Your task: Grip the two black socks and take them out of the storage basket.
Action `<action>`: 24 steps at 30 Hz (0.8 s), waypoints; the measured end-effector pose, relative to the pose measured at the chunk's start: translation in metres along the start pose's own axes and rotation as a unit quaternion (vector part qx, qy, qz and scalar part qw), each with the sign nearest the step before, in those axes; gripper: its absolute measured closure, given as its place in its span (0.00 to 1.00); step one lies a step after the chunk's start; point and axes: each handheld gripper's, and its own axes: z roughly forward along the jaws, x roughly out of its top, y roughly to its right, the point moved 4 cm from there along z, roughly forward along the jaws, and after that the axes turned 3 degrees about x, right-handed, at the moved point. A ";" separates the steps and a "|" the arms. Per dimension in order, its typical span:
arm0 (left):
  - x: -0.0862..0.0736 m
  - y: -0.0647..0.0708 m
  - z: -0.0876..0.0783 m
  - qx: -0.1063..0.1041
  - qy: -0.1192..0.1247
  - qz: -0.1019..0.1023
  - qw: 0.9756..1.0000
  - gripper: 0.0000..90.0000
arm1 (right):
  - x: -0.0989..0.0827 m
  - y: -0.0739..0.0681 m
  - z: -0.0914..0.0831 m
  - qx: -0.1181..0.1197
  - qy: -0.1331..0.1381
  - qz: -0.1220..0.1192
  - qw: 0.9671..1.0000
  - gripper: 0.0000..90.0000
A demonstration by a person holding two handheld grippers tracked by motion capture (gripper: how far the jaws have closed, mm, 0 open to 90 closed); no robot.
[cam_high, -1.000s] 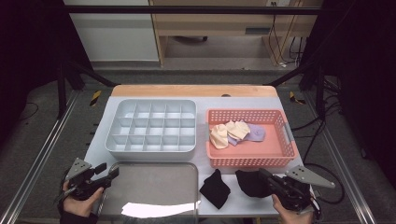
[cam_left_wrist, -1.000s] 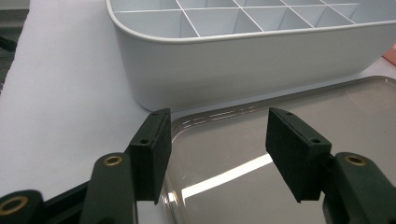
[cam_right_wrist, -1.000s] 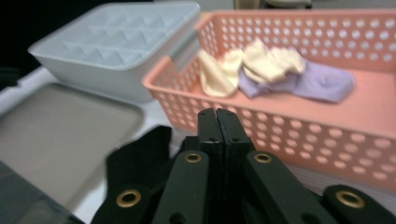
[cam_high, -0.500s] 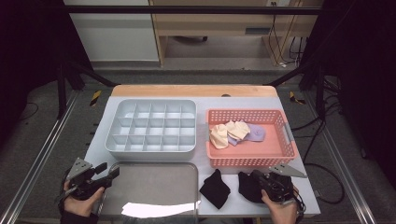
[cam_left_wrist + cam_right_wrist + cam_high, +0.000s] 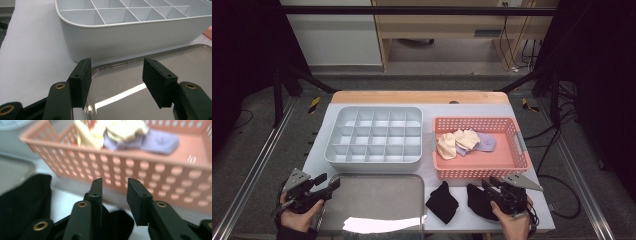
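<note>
i take the pink basket as my landmark. my right gripper sits just in front of its near wall, over a black sock lying on the table there; its jaws have just been opening and now stand a little apart with nothing pinched, the sock under them. a second black sock lies just left of the first, also before the basket. inside the basket are cream socks and a lilac sock. far to the basket's left, my left gripper hovers at the steel tray edge, jaws wide and empty, before the grey divided box.
</note>
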 end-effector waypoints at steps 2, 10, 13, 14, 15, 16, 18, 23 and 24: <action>0.001 0.001 0.000 -0.001 0.002 -0.001 1.000 0.44 | 0.005 -0.004 -0.003 0.004 0.009 -0.005 1.000 0.70; 0.004 0.004 0.001 -0.003 0.007 0.003 1.000 0.44 | 0.012 -0.037 0.002 0.050 0.008 -0.044 0.998 0.71; 0.005 0.006 0.001 -0.006 0.006 0.003 1.000 0.44 | 0.012 -0.050 0.005 0.070 0.005 -0.049 0.996 0.72; 0.005 0.007 0.001 -0.007 0.007 0.003 1.000 0.44 | 0.011 -0.055 0.006 0.075 0.002 -0.053 0.996 0.72; 0.005 0.008 0.002 -0.008 0.007 0.004 1.000 0.44 | 0.011 -0.060 0.007 0.083 0.000 -0.055 0.995 0.72; 0.006 0.009 0.002 -0.008 0.007 0.005 1.000 0.44 | 0.010 -0.065 0.008 0.089 0.000 -0.057 0.994 0.72; 0.006 0.010 0.002 -0.010 0.008 0.007 1.000 0.44 | 0.008 -0.073 0.011 0.100 -0.004 -0.062 0.993 0.72; 0.007 0.016 0.003 -0.011 0.009 0.011 1.000 0.45 | -0.002 -0.096 0.025 0.130 -0.031 -0.074 0.988 0.72; 0.007 0.016 0.003 -0.011 0.010 0.011 1.000 0.45 | -0.003 -0.099 0.027 0.132 -0.036 -0.076 0.988 0.72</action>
